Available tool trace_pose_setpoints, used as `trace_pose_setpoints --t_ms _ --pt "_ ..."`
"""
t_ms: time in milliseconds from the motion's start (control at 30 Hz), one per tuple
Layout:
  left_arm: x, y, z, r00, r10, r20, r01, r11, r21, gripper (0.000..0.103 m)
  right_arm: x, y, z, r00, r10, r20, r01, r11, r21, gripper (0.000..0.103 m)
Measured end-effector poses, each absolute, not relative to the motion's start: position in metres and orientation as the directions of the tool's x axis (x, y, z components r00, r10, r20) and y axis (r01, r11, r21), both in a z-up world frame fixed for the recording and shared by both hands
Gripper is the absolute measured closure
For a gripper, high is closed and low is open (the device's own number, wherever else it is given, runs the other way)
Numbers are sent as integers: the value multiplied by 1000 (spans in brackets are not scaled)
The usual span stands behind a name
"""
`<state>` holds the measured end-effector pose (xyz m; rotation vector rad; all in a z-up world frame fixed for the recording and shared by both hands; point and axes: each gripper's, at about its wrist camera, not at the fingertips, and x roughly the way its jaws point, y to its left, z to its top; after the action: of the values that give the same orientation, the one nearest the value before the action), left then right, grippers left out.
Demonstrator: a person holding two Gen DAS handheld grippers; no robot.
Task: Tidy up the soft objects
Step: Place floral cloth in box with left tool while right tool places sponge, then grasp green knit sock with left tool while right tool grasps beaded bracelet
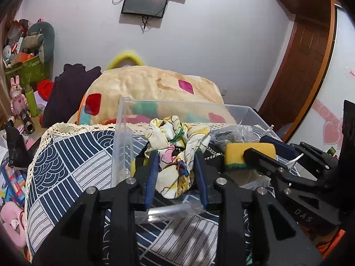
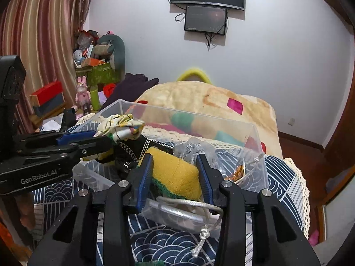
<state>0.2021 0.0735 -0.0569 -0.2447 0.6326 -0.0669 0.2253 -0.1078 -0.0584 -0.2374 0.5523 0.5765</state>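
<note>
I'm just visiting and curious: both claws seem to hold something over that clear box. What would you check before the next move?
1. Left gripper shut on the floral cloth: ok.
2. Right gripper shut on the yellow sponge: ok.
3. Both items above the clear bin: ok.
4. Room left in the bin: cannot tell, its contents are piled up.
5. White cord free of the right gripper: cannot tell.

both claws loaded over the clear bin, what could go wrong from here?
1. The left claw pinches only part of the floral cloth; loose folds could snag the clear bin rim.
2. The right claw, holding the sponge, sits close to the white cord; lifting might drag it.
</note>
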Motion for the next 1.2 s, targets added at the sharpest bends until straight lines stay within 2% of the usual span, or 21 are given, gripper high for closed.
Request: trace_pose_setpoints --t_ms 100,133,300,500,733,900,1200 --pt "198 72 -55 806 -136 -576 -8 970 -241 66 224 -111 -55 700 451 -554 -570 820 -53 54" --pt "196 71 -53 808 -135 -574 -8 971 -241 61 223 -113 -54 702 451 -551 -568 821 -51 51" --pt "181 69 -42 827 -126 -548 -2 974 -228 50 219 -124 -46 707 463 -534 -562 827 -27 50" --pt "157 58 -22 852 -115 -511 20 982 -188 33 207 -143 -26 724 491 -484 -552 834 20 38" --pt "124 38 -7 879 -107 -465 47 989 -139 8 184 -165 -9 756 495 -428 -540 841 19 27" --pt "103 17 -10 874 -129 -468 80 989 -124 5 170 -177 -12 764 483 -429 -528 849 15 26" --pt "99 -5 -42 818 -199 -540 118 977 -180 4 159 -200 -49 726 435 -532 -507 862 14 26"
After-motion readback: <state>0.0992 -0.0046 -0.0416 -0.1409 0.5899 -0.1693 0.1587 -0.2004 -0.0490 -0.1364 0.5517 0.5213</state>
